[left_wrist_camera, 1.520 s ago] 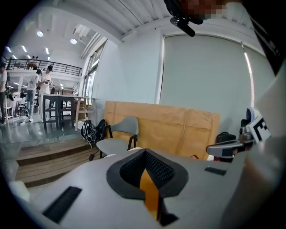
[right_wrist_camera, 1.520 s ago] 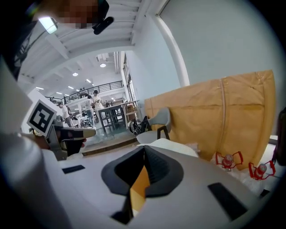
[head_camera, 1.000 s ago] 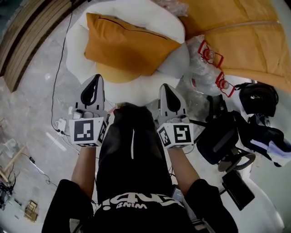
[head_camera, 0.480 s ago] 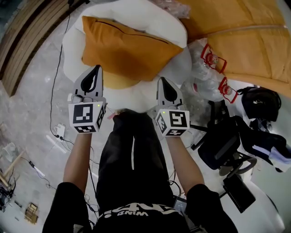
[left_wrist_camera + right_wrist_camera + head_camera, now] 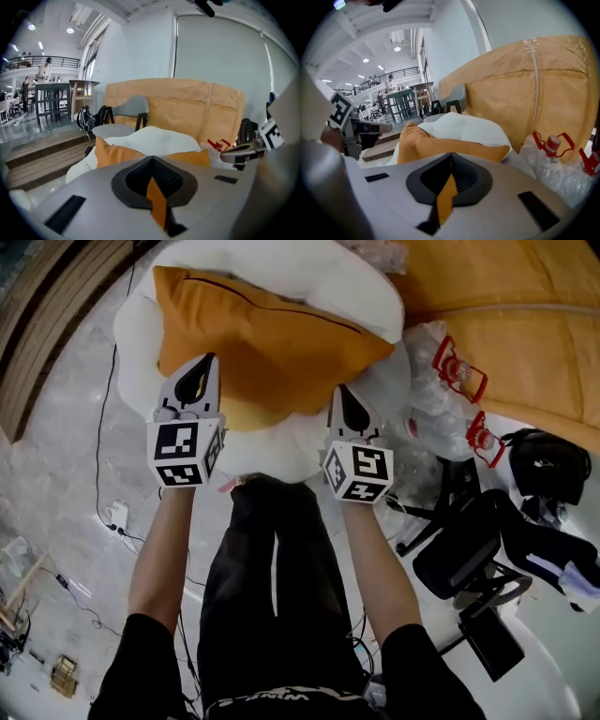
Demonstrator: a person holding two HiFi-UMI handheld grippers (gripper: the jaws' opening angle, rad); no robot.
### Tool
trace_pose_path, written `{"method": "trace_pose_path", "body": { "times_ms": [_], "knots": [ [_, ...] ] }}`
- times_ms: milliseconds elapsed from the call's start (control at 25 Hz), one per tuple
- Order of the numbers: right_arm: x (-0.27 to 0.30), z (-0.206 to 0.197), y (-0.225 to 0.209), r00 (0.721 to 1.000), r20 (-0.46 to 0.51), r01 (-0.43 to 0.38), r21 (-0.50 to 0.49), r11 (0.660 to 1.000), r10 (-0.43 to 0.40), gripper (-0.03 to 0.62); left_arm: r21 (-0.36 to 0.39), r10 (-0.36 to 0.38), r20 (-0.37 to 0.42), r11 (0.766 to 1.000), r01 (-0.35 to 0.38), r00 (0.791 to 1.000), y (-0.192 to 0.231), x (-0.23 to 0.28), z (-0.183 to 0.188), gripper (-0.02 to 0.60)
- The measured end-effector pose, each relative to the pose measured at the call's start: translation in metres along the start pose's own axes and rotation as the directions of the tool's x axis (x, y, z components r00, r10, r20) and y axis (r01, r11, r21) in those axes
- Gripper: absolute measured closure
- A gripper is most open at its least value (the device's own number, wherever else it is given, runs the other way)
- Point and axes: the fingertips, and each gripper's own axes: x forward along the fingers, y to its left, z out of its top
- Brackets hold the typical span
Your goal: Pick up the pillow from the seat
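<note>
Pillow [image 5: 272, 338] lies on the seat [image 5: 131, 329], not yet picked up. My left gripper [image 5: 202, 364] and right gripper [image 5: 341, 392] hover near its front edge, fingers closed on nothing.

A tall brown-paper-wrapped panel [image 5: 506, 324] stands at the far side of a grey marble floor [image 5: 56, 484]. At the panel's foot slumps a clear plastic bag [image 5: 436, 399] of bottles with red handles. Nearer than the panel are a black office chair [image 5: 464, 549] and a black bag [image 5: 544, 465]. Well to the panel's left run wooden steps [image 5: 42, 324], with a white power strip [image 5: 117, 515] lying on the floor.
</note>
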Motion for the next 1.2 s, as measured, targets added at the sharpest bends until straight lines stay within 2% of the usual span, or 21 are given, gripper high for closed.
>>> {"method": "trace_pose_path", "body": {
  "times_ms": [160, 320, 440, 480, 520, 560, 640, 720, 840, 1040, 1200],
  "knots": [
    [0.020, -0.012, -0.002, 1.000, -0.019, -0.012, 0.003, 1.000, 0.012, 0.572, -0.017, 0.019, -0.007, 1.000, -0.019, 1.000, 0.012, 0.021, -0.009, 0.572],
    [0.029, -0.016, -0.009, 0.999, -0.028, -0.025, 0.001, 1.000, 0.025, 0.571, -0.037, 0.090, -0.021, 0.995, -0.090, 0.996, 0.037, 0.033, -0.016, 0.572],
    [0.038, -0.027, -0.018, 0.997, -0.073, -0.033, 0.030, 0.999, 0.035, 0.560, -0.061, 0.119, -0.026, 0.991, -0.120, 0.993, 0.057, 0.041, -0.019, 0.567],
    [0.041, -0.033, -0.023, 0.995, -0.095, -0.024, 0.055, 0.998, 0.029, 0.485, -0.073, 0.128, -0.026, 0.989, -0.130, 0.991, 0.062, 0.044, -0.020, 0.523],
    [0.044, -0.039, -0.029, 0.993, -0.114, -0.011, 0.085, 0.996, 0.021, 0.334, -0.079, 0.138, -0.028, 0.987, -0.140, 0.990, 0.067, 0.047, -0.022, 0.447],
    [0.047, -0.045, -0.035, 0.991, -0.131, 0.003, 0.117, 0.993, 0.013, 0.285, -0.078, 0.148, -0.030, 0.986, -0.150, 0.989, 0.070, 0.050, -0.024, 0.404],
    [0.052, -0.057, -0.043, 0.987, -0.158, 0.018, 0.164, 0.986, 0.009, 0.246, -0.069, 0.165, -0.036, 0.984, -0.167, 0.986, 0.076, 0.058, -0.028, 0.303],
    [0.058, -0.065, -0.047, 0.985, -0.173, 0.019, 0.200, 0.980, 0.016, 0.230, -0.074, 0.179, -0.048, 0.980, -0.182, 0.983, 0.083, 0.067, -0.033, 0.257],
    [0.069, -0.069, -0.052, 0.984, -0.176, 0.021, 0.236, 0.971, 0.021, 0.224, -0.136, 0.187, -0.073, 0.971, -0.195, 0.980, 0.093, 0.079, -0.042, 0.216],
    [0.088, -0.077, -0.062, 0.979, -0.203, 0.043, 0.275, 0.960, 0.014, 0.224, -0.177, 0.172, -0.083, 0.967, -0.184, 0.982, 0.098, 0.091, -0.050, 0.210],
    [0.094, -0.077, -0.062, 0.979, -0.200, 0.028, 0.286, 0.958, 0.031, 0.226, -0.188, 0.162, -0.072, 0.967, -0.173, 0.984, 0.098, 0.092, -0.051, 0.212]
  ]
}}
